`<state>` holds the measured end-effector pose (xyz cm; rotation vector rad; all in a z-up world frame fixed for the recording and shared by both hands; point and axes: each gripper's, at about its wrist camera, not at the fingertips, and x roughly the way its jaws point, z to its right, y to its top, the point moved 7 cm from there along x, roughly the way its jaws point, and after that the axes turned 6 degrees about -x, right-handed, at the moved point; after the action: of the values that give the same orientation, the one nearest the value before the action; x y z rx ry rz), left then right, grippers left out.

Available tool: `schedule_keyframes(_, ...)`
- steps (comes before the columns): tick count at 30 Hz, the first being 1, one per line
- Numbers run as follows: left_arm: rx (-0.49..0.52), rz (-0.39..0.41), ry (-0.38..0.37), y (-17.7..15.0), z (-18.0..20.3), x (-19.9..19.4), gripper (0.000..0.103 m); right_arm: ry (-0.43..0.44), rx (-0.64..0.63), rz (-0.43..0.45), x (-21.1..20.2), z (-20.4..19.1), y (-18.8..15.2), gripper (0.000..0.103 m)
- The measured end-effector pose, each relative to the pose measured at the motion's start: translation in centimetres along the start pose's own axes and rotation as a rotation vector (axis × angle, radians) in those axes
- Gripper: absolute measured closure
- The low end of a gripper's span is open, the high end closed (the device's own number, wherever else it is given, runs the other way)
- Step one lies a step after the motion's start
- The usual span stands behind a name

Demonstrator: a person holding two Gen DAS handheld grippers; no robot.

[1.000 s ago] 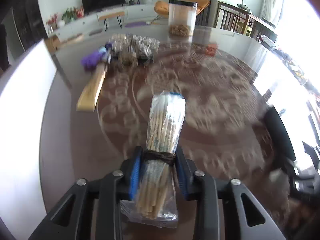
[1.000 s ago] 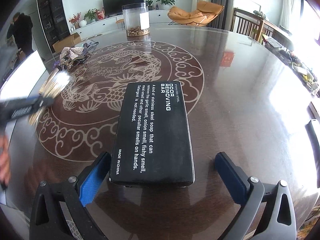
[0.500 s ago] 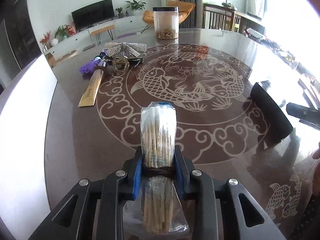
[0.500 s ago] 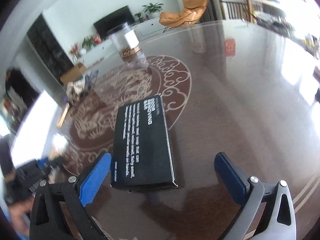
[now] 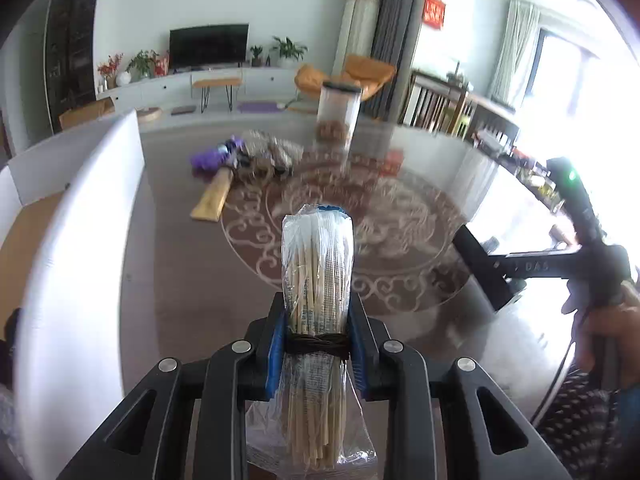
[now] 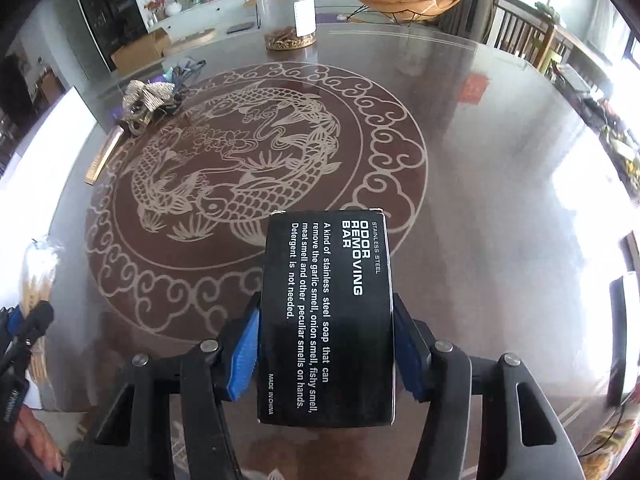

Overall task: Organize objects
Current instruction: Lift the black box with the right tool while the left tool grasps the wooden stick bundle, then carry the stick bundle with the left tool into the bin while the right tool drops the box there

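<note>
A plastic-wrapped bundle of thin wooden sticks (image 5: 316, 272), tied with a dark band, stands between the blue pads of my left gripper (image 5: 316, 346), which is shut on it above the round table (image 5: 180, 280). In the right wrist view a black "odor removing bar" box (image 6: 326, 300) sits lengthwise in my right gripper (image 6: 326, 346). Its jaws are closing, and both blue pads press the box's long sides. The box's far end hangs a little above the tabletop. The left wrist view also shows the box (image 5: 478, 264) at its right, with a hand behind it.
A clear jar (image 6: 286, 16) stands at the table's far side. At the far left lie a silvery bow (image 6: 150, 94), a purple item (image 5: 210, 158) and a flat gold box (image 6: 102, 158). A white panel (image 5: 80, 240) rises along the left edge.
My right gripper went from wide open around the box to closed on its sides and raised it. My left gripper lifted the stick bundle and swung it across the table.
</note>
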<state>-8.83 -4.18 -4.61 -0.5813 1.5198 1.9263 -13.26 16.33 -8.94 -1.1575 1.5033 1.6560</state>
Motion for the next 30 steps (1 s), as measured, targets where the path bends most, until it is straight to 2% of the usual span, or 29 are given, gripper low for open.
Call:
schedule_keyframes(2,-0.025,0.04,-0.014,1.0,-0.6,-2.6,0.075,0.067,0.009,0.04,-1.9,-1.3,0.4,0.044)
schedule_keyframes(5,-0.074,0.09,-0.02,2.5,-2.8,-6.1,0.075,0.141,-0.041,0.104,-5.1,-5.0,2.0,0.044)
schedule_keyframes(7,-0.104,0.12,-0.001,3.4,-5.0,-8.4,0.075,0.205,-0.098,0.146,-7.3,-8.9,3.4,0.044)
schedule_keyframes(11,-0.155,0.177,0.143,4.7,-11.2,-12.9,0.075,0.377,-0.203,0.21,-11.3,-18.1,5.9,0.044)
schedule_keyframes(14,-0.169,0.177,0.273,4.4,-16.5,-15.3,0.075,0.515,-0.304,0.235,-14.1,-26.1,6.5,0.044)
schedule_keyframes(16,-0.218,0.146,0.342,3.5,-20.4,-15.9,0.075,0.589,-0.384,0.233,-15.3,-31.5,6.2,0.044)
schedule_keyframes(18,-0.269,0.11,0.375,2.4,-23.3,-15.9,0.075,0.63,-0.45,0.216,-15.5,-35.8,5.5,0.044)
schedule_keyframes(20,-0.303,0.034,0.4,0.8,-25.7,-14.6,0.075,0.653,-0.502,0.187,-14.5,-39.6,4.8,0.044)
schedule_keyframes(22,-0.337,-0.061,0.449,-0.9,-27.5,-12.9,0.073,0.67,-0.555,0.112,-12.6,-42.6,3.0,0.043)
schedule_keyframes(24,-0.381,-0.121,0.467,-2.4,-28.4,-11.7,0.072,0.656,-0.573,-0.007,-9.6,-44.4,1.4,0.037)
schedule_keyframes(25,-0.391,-0.122,0.462,-2.5,-28.3,-11.2,0.071,0.653,-0.559,-0.03,-8.8,-44.2,1.0,0.037)
schedule_keyframes(26,-0.395,-0.11,0.462,-2.5,-28.0,-11.2,0.069,0.661,-0.542,-0.029,-8.6,-43.8,0.9,0.037)
schedule_keyframes(27,-0.394,-0.088,0.465,-2.3,-27.7,-11.3,0.06,0.677,-0.524,-0.007,-9.0,-43.0,0.9,0.036)
schedule_keyframes(28,-0.389,-0.059,0.474,-1.8,-27.2,-11.4,0.046,0.687,-0.509,0.02,-9.5,-42.1,1.1,0.033)
schedule_keyframes(30,-0.372,0.004,0.472,-0.4,-25.3,-11.6,0.036,0.686,-0.476,0.122,-11.1,-38.9,2.0,0.017)
